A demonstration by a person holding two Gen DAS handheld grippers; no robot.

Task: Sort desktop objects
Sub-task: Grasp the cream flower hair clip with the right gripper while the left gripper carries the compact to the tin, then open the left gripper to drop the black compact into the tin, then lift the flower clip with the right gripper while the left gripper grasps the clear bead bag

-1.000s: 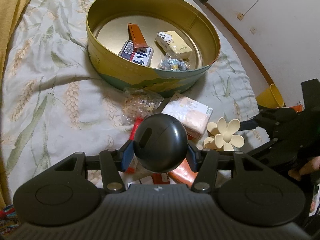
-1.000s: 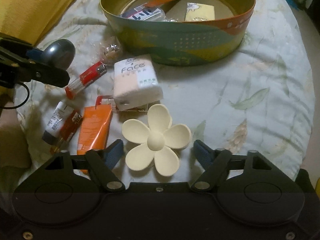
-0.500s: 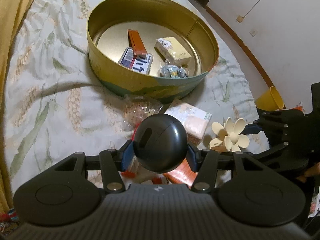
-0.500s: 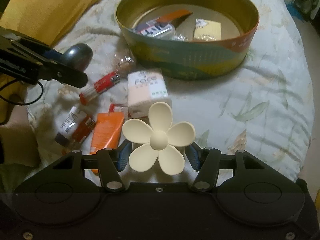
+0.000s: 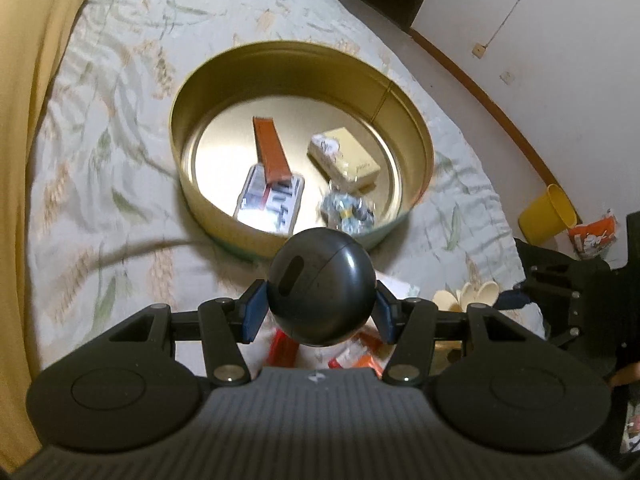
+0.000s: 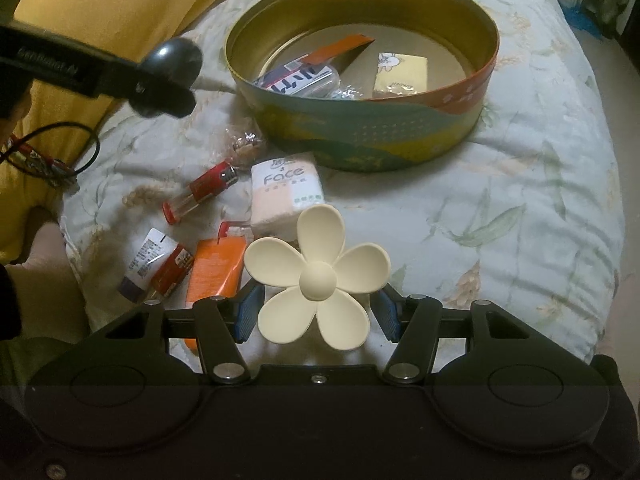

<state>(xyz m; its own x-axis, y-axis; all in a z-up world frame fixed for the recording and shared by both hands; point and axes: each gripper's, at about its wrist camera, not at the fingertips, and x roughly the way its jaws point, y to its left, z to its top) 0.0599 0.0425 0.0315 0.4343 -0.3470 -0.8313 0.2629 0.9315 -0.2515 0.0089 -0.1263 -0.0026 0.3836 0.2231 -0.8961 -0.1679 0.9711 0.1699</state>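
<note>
While both grippers hang above a leaf-printed bedspread (image 6: 520, 184), the count runs as follows

Grippers, two. Left gripper (image 5: 321, 309): blue pads clamped on either side of one dark round case (image 5: 322, 286), held clear of the cloth just short of the tin's near wall. Right gripper (image 6: 316, 310): jaws have just been closing, and one cream flower-shaped hair clip (image 6: 316, 276) now sits gripped between its pads, lifted off the bedspread.

Round tin (image 6: 360, 136), one: gold inside, green and orange outside, standing at the middle of the bedspread toward its far edge. Contents, four:
- one orange-brown strip (image 5: 271, 148), lying partly over the next item
- one flat printed pack (image 5: 270, 198) with dark lettering
- one pale yellow box (image 5: 344, 160)
- one small clear-wrapped item (image 5: 347, 208), against the near wall

Loose on the bedspread, near the tin's near-left side, six:
- one tissue pack (image 6: 286, 188) marked "Face"
- one clear-wrapped snack (image 6: 246, 142), just beside the tin
- one red lighter-like tube (image 6: 200, 192)
- one orange tube (image 6: 216, 272), partly behind the right gripper's left finger
- one white-labelled tube (image 6: 146, 260) and one small red tube (image 6: 172, 274), touching side by side

Yellow blanket (image 6: 100, 4), one, along the left edge

Yellow bin (image 5: 548, 214), one, on the floor beyond the right edge
</note>
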